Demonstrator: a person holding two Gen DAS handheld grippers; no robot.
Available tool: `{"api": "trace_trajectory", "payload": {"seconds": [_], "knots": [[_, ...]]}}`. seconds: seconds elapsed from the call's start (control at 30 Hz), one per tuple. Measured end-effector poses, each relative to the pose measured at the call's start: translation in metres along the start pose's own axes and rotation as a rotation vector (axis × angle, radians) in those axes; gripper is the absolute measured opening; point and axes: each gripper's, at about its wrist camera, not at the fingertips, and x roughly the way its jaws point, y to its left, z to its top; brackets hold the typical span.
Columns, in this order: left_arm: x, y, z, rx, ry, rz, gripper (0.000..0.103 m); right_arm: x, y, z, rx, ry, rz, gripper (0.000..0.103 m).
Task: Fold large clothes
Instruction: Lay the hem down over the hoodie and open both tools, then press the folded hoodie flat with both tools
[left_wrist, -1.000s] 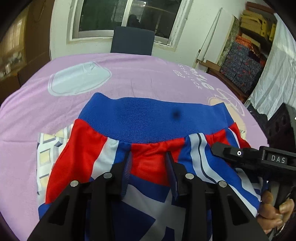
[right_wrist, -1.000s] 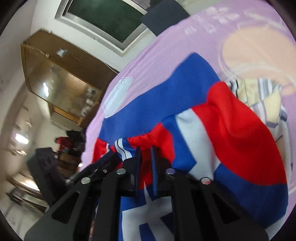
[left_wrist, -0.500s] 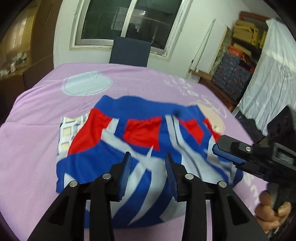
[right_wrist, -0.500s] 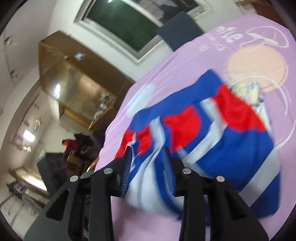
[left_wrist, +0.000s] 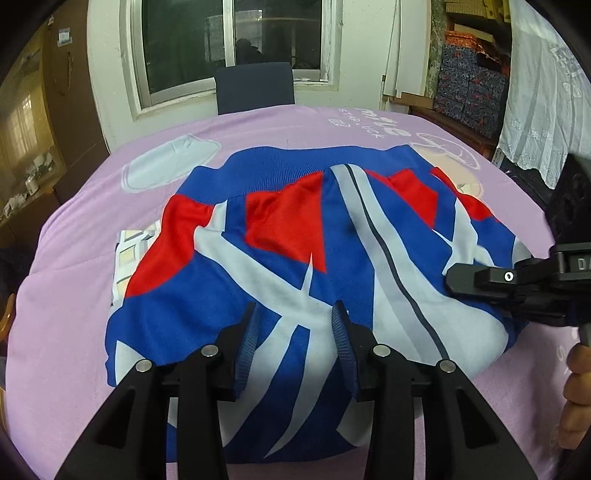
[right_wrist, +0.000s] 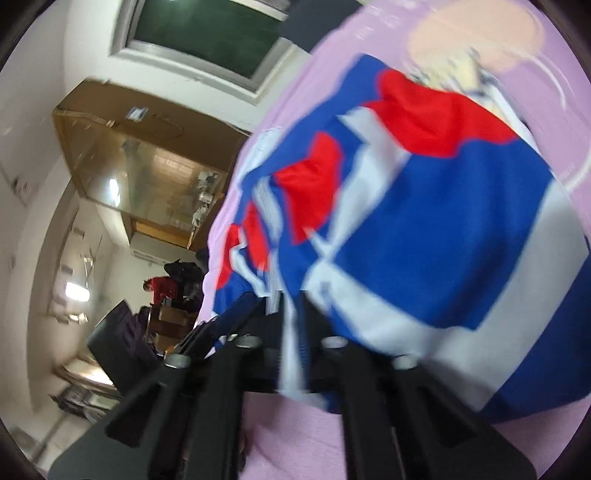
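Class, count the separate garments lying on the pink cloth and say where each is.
2. The red, white and blue garment lies folded in the middle; a pale checked garment peeks out beneath its left edge. Others could be hidden underneath.

Left hand-held gripper (left_wrist: 293, 325) opening slightly; right hand-held gripper (right_wrist: 291, 325) apparently shut (blurred).

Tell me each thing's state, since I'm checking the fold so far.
Jacket: folded over, lying on the cloth, ribbed hem at the far edge.
Pink cloth: spread flat under the jacket.
Left tool: opening, nothing between its pads.
Right tool: shut, jacket fabric looks pinched; blurred.
Window: closed.
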Motion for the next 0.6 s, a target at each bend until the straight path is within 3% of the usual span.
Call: {"api": "trace_trajectory", "payload": {"seconds": [0.13, 0.4, 0.43, 0.5, 0.6], "knots": [[0.001, -0.001, 0.0, 0.01, -0.001, 0.01, 0.041, 0.001, -0.019, 0.003, 0.096, 0.024, 0.087, 0.0], [0.0, -0.003, 0.0, 0.012, 0.0, 0.011, 0.041, -0.011, -0.028, 0.003, 0.122, -0.005, 0.082, 0.0], [0.0, -0.003, 0.0, 0.011, 0.0, 0.01, 0.041, -0.015, -0.031, 0.002, 0.129, -0.016, 0.075, 0.0], [0.0, -0.003, 0.001, 0.011, 0.001, 0.01, 0.041, -0.028, -0.035, -0.001, 0.118, -0.069, -0.023, 0.0], [-0.001, -0.003, 0.001, 0.01, 0.001, 0.011, 0.041, -0.039, -0.04, -0.003, 0.125, -0.093, -0.039, 0.0]]}}
